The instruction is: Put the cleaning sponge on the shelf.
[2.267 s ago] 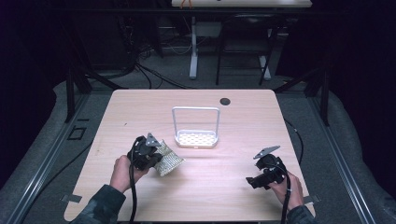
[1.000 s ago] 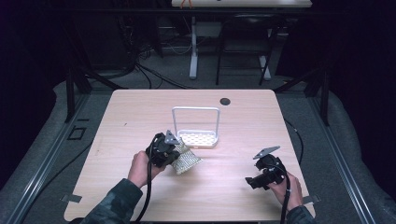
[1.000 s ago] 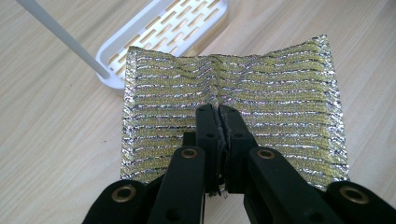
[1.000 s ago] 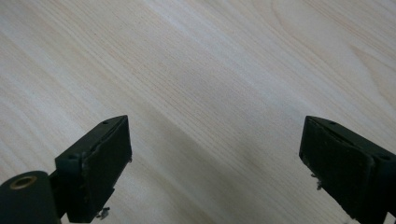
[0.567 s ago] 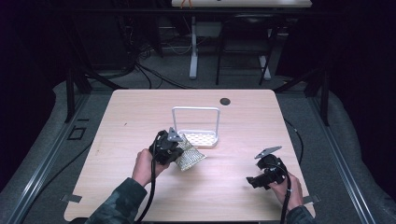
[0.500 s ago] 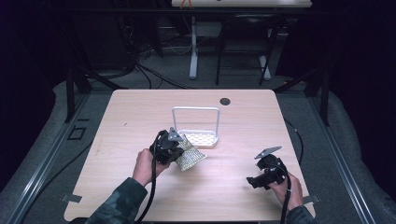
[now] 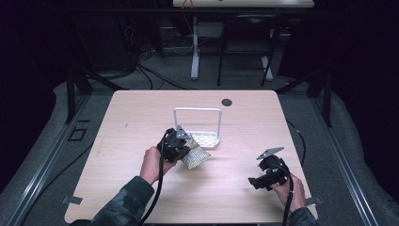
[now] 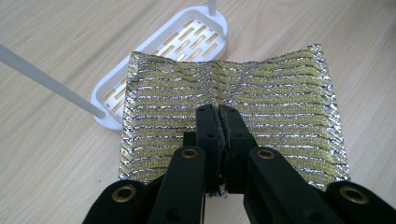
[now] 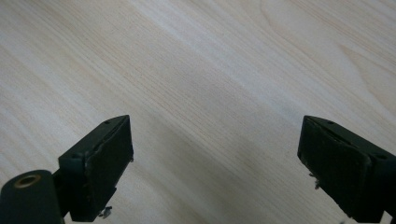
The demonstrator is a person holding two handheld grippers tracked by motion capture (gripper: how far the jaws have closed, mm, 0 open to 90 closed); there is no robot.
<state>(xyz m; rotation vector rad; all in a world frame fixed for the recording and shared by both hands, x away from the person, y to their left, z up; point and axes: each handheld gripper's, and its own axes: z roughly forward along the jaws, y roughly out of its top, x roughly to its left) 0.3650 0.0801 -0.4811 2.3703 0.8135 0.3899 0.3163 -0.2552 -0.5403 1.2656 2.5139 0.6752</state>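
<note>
Carrying scourer point(image 8: 229, 100) pinched in left gripper point(image 8: 219, 112) over rack point(image 7: 200, 136) near tabletop centre; right gripper point(image 9: 215, 172) is idling spread; next likely lowering, releasing.

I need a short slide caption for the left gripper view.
Left tool shut on a metallic scouring pad, held above a white slotted tray.
</note>
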